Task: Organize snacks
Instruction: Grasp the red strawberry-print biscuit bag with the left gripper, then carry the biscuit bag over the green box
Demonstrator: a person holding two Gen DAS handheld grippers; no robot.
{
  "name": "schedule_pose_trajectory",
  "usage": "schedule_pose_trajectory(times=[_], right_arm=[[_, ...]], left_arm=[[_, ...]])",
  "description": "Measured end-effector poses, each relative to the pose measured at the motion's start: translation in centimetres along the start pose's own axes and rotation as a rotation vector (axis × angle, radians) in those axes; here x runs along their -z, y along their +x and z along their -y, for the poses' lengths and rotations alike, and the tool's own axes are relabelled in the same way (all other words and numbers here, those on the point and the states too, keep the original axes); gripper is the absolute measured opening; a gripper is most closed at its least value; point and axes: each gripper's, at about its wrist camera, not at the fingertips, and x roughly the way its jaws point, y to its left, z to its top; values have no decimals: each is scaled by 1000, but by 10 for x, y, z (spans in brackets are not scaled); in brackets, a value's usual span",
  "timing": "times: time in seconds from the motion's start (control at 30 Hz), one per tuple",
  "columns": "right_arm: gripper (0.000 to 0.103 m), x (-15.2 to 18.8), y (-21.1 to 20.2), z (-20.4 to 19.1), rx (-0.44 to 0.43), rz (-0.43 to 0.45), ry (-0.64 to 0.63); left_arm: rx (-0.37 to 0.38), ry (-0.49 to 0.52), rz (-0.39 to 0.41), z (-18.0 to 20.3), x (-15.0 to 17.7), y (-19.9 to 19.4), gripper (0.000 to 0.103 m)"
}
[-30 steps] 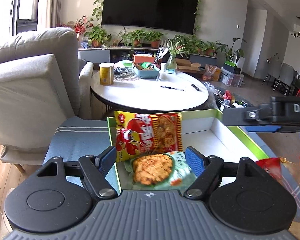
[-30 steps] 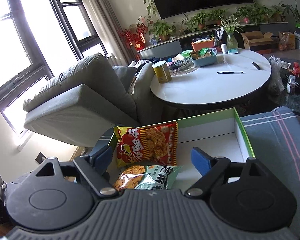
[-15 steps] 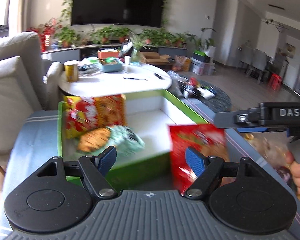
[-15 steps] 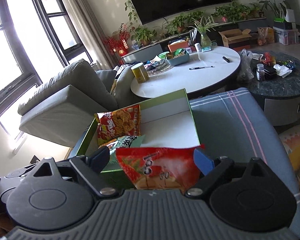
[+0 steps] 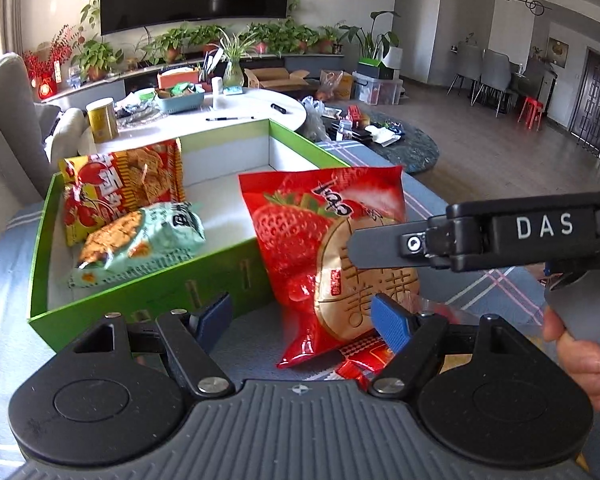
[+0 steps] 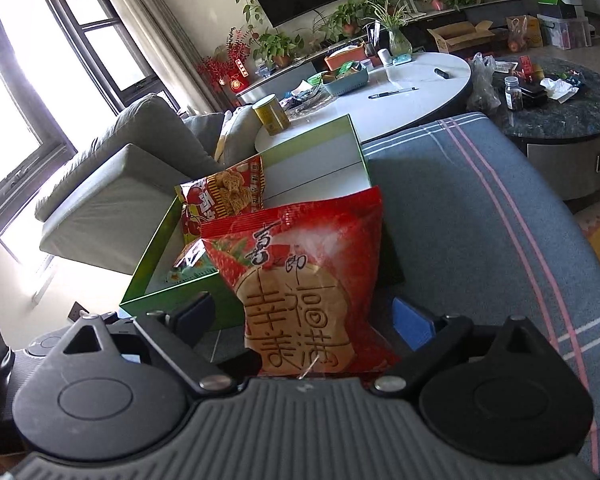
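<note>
- The right gripper (image 5: 356, 246) holds a red strawberry snack bag (image 5: 324, 248) upright just outside the green box (image 5: 152, 296).
- The left gripper (image 5: 304, 318) has its jaws spread.
- Two snack bags lie inside the box.

glossy foil snack bag (image 5: 328, 248), matt cardboard box (image 5: 152, 292)
</note>
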Motion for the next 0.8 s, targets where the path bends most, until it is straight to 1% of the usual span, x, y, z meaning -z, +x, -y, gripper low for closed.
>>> schedule_pose_trajectory(times=[0.27,0.47,0.8], right_arm=[[68,3,5,8,-10,-12,17],[68,2,11,12,-24,-29,33],[68,-5,18,17,-62,-33,63]], left_arm=[[22,26,-19,12,-1,12,74],[35,5,-28,12,-4,21,74],[61,6,-30,16,-10,31,74]])
